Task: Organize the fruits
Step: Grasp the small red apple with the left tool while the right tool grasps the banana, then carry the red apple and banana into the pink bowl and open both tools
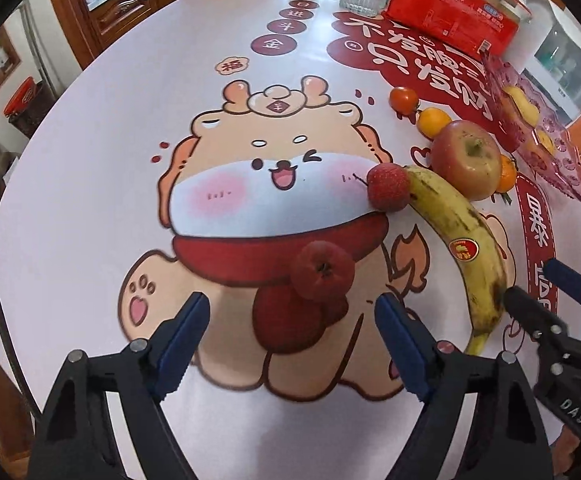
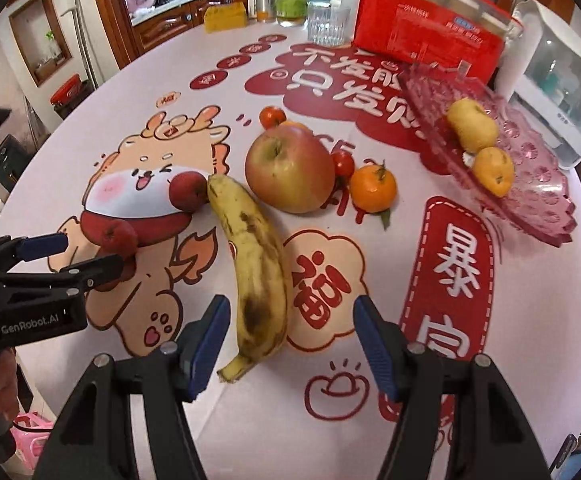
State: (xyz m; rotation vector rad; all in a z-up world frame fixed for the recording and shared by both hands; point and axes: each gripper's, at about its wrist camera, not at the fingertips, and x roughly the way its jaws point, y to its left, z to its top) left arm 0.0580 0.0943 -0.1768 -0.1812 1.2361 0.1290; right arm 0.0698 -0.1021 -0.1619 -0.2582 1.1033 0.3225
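Two yellow fruits (image 2: 480, 148) are sitting in the pink tray (image 2: 538, 200) already. The banana (image 2: 256, 264), big apple (image 2: 288, 170) and small red fruits (image 1: 322, 270) are still waiting on the table (image 1: 90, 160). Both the left gripper (image 1: 290, 336) and the right gripper (image 2: 288, 340) are spread wide, holding nothing.

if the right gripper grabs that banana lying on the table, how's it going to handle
The banana looks overripe, with dark blotches on the peel, so it is probably soft and may bruise under a firm squeeze. Its long curved shape will likely pivot rather than roll if nudged. The open right gripper sits around the stem end; gripping there may let the far end sag.
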